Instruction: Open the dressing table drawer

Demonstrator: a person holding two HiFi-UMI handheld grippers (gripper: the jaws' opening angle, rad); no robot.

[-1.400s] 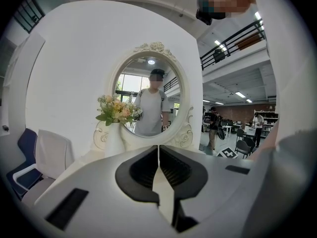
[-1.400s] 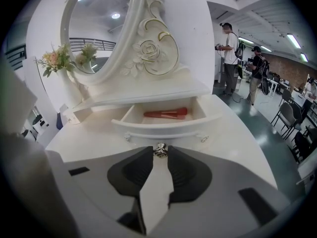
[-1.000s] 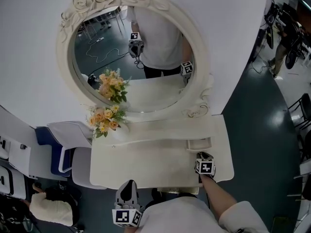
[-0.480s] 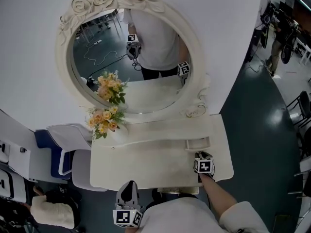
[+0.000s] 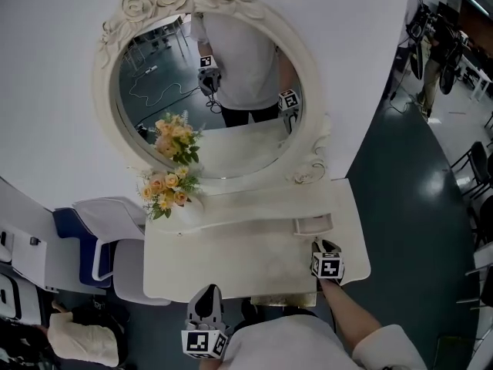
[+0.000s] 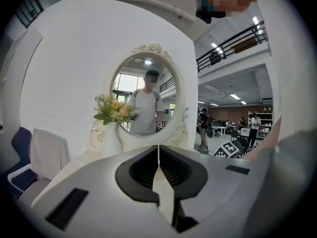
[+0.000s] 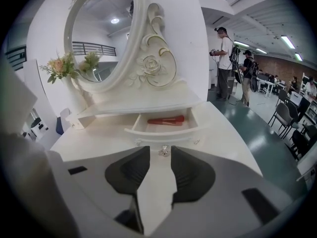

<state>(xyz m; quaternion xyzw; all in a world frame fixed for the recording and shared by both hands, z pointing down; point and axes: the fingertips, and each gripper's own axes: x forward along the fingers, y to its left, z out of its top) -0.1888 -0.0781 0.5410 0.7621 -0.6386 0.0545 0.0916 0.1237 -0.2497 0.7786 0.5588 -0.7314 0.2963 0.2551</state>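
The cream dressing table (image 5: 231,264) has a small drawer (image 5: 313,225) pulled out under its right shelf. In the right gripper view the drawer (image 7: 148,129) holds a red stick-like item (image 7: 165,119). Its small metal knob (image 7: 163,151) sits between the tips of my right gripper (image 7: 160,149), whose jaws are opening, with a gap on each side of the knob. In the head view the right gripper (image 5: 319,246) points at the drawer front. My left gripper (image 5: 206,297) hangs at the table's front edge, its jaws (image 6: 158,148) shut on nothing.
An oval mirror (image 5: 208,91) in a carved frame rises behind the table. A vase of orange flowers (image 5: 166,193) stands at the back left. A white and blue chair (image 5: 100,233) is left of the table. People stand far off on the dark floor (image 7: 257,128).
The right gripper has lifted slightly at the drawer front. The drawer stays pulled out, and the left gripper has kept still.
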